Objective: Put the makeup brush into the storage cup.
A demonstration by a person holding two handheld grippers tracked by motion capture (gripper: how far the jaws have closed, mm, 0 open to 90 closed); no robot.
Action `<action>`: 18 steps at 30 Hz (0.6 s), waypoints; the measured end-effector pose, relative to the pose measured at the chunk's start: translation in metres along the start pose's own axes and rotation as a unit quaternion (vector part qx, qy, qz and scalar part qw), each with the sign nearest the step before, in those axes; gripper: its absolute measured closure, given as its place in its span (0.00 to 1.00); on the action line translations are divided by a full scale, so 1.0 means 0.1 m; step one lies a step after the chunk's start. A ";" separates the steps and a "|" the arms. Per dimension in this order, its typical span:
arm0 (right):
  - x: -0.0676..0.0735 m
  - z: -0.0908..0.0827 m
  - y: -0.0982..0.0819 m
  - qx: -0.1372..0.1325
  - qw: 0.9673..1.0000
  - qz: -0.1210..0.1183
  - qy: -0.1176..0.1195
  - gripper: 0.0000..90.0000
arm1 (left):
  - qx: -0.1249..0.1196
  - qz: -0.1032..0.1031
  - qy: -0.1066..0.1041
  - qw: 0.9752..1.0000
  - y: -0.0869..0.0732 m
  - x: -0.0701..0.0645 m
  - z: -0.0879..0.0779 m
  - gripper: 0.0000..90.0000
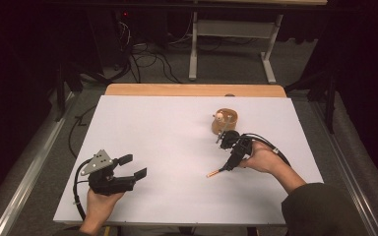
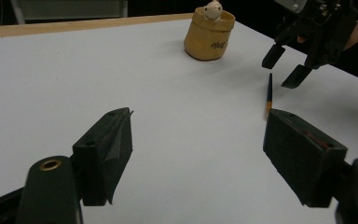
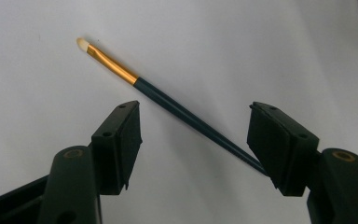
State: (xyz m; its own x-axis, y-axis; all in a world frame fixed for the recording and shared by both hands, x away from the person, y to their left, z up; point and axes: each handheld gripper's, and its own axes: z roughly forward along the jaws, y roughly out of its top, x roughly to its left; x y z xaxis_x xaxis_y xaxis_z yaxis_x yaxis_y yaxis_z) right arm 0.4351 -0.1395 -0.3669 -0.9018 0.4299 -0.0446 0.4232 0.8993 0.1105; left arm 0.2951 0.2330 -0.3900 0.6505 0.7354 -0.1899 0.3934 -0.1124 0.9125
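Note:
A thin paintbrush point(image 3: 168, 100) with a dark blue handle, gold ferrule and pale tip lies flat on the white table point(image 1: 177, 196). My right gripper point(image 3: 193, 140) hovers over it, open, one jaw on each side of the handle, touching nothing. The high view places the paintbrush point(image 1: 214, 172) just beyond the right gripper point(image 1: 226, 156), right of centre. At the front left my left gripper point(image 1: 134, 166) is open and empty. From the left gripper point(image 2: 198, 154) view, the paintbrush point(image 2: 269, 95) lies under the right gripper point(image 2: 284, 66).
A tan pot point(image 1: 225, 122) with a small pale figure in it stands behind the right gripper, also seen as the pot point(image 2: 209, 35). A wooden strip point(image 1: 192, 90) edges the table's far side. Cables and a desk frame point(image 1: 193, 54) lie on the floor beyond.

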 end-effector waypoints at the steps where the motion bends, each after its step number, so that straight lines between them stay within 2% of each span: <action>1: 0.00 0.01 0.00 -0.003 1.000 0.002 0.002 0.41 | 0.000 0.000 0.000 1.000 0.00 0.00 0.00 0.27; 18: 0.01 0.14 0.02 0.007 1.000 -0.009 0.002 0.41 | 0.004 -0.001 -0.001 1.000 0.00 0.00 0.01 0.27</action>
State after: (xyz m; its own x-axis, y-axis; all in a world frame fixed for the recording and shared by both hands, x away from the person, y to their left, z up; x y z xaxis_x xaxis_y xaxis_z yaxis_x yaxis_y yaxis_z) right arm 0.4361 -0.1361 -0.3806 -0.9098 0.4128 -0.0432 0.4075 0.9082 0.0958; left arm 0.2960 0.2325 -0.3907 0.6507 0.7343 -0.1933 0.4009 -0.1160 0.9087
